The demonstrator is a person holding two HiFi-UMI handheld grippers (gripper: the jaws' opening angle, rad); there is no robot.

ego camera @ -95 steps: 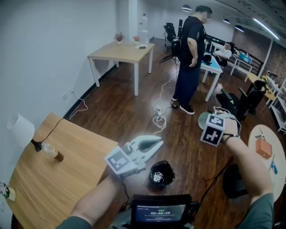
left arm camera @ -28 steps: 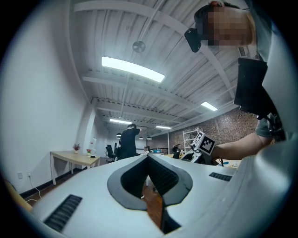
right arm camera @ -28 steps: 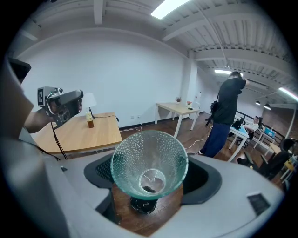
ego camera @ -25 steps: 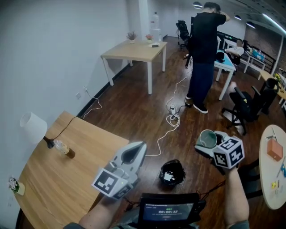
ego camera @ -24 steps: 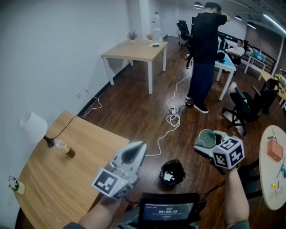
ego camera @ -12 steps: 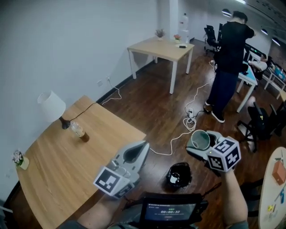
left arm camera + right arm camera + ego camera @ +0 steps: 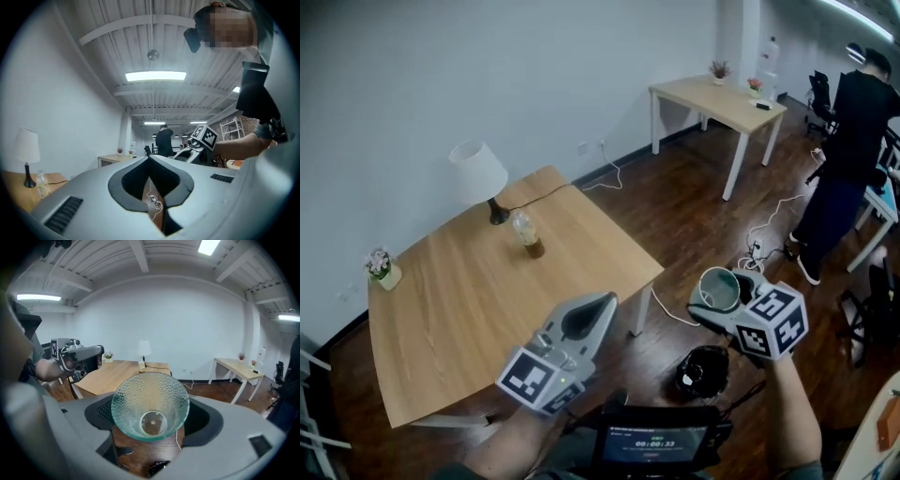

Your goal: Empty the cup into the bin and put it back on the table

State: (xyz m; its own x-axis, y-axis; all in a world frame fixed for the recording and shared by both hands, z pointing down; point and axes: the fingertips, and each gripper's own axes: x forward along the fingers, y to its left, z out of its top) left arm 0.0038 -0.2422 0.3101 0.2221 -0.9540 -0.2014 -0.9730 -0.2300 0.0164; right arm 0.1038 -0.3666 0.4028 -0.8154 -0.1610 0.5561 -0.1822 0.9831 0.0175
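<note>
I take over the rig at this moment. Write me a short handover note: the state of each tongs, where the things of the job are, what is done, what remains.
The left tongs are shut and hold nothing.
The right tongs are shut on the cup, held in the air beside the table, not far from the bin on the floor.
Done, as it seems: emptying. Nothing shows inside the cup.
Left: carry the cup over the table, set it down upright away from the lamp and bottle, then open the tongs.
</note>
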